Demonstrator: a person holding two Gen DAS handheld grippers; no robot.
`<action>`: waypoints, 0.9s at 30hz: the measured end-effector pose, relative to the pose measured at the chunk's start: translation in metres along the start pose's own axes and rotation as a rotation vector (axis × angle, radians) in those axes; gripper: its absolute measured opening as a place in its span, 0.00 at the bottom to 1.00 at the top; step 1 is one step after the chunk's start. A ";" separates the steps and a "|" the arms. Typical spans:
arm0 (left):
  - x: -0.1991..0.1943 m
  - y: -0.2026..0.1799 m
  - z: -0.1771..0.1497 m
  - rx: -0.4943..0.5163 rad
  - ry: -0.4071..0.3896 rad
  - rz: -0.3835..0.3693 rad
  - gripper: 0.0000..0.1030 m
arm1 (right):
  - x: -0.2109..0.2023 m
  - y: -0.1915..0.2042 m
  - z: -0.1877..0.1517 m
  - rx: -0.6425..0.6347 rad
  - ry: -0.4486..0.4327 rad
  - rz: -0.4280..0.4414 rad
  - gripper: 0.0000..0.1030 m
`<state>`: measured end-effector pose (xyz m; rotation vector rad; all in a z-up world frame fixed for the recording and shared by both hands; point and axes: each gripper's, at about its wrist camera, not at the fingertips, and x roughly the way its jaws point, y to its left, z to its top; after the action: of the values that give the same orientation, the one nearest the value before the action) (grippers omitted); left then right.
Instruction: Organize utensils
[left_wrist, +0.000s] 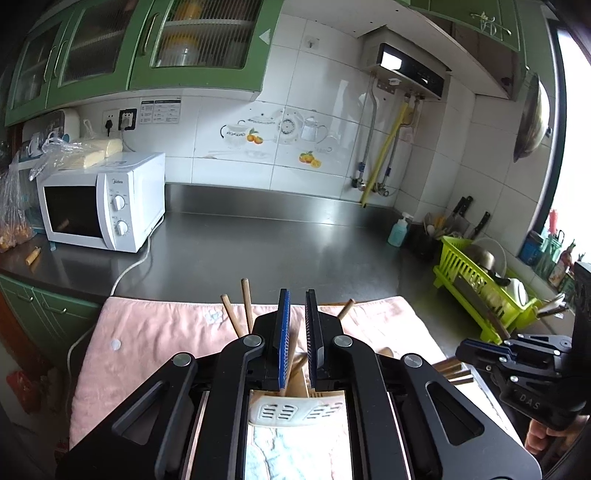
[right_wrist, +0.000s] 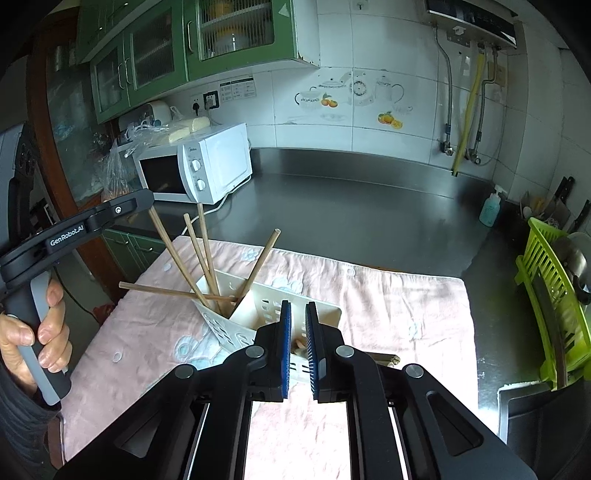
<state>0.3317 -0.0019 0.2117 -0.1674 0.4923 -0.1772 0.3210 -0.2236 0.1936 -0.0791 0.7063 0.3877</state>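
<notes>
- White slotted holder (right_wrist: 258, 314) on pink towel (right_wrist: 388, 306), on steel counter (right_wrist: 351, 206); chopsticks (right_wrist: 201, 254) upright in its left compartment, fanned out, one more lying nearly level across the rim toward the left.
- Left gripper (left_wrist: 297, 332) directly over holder (left_wrist: 291, 410), jaws nearly closed; a chopstick (left_wrist: 293, 354) rising through the narrow gap, pad contact not clear, so hold uncertain.
- Right gripper (right_wrist: 298, 332) just above holder's right compartment, jaws nearly closed, nothing plainly pinched; some wooden pieces (right_wrist: 299, 345) glimpsed low in the gap, too hidden to name.
- Key relation: holder just below and ahead of both tips; chopstick long axes mostly vertical, leaning outward; left gripper nearer the chopstick bundle, right nearer the other compartment.
- More wooden ends (left_wrist: 452, 371) lying on towel near right gripper (left_wrist: 480, 354).
- Readable: "GenRobot.AI" on left gripper's arm (right_wrist: 66, 236); "DAS" on right gripper body; microwave (right_wrist: 207, 166) badge probably "Midea", too small to confirm.
</notes>
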 end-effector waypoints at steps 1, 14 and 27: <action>-0.003 -0.001 -0.002 0.001 -0.002 -0.002 0.08 | -0.003 0.000 -0.001 0.001 -0.007 0.001 0.11; -0.067 -0.015 -0.069 0.038 0.013 0.012 0.55 | -0.049 0.012 -0.070 0.024 -0.073 -0.001 0.31; -0.122 -0.020 -0.164 0.105 0.032 0.093 0.95 | -0.062 0.044 -0.163 0.068 -0.081 0.021 0.49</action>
<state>0.1449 -0.0147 0.1285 -0.0388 0.5200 -0.1148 0.1606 -0.2351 0.1126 0.0086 0.6404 0.3841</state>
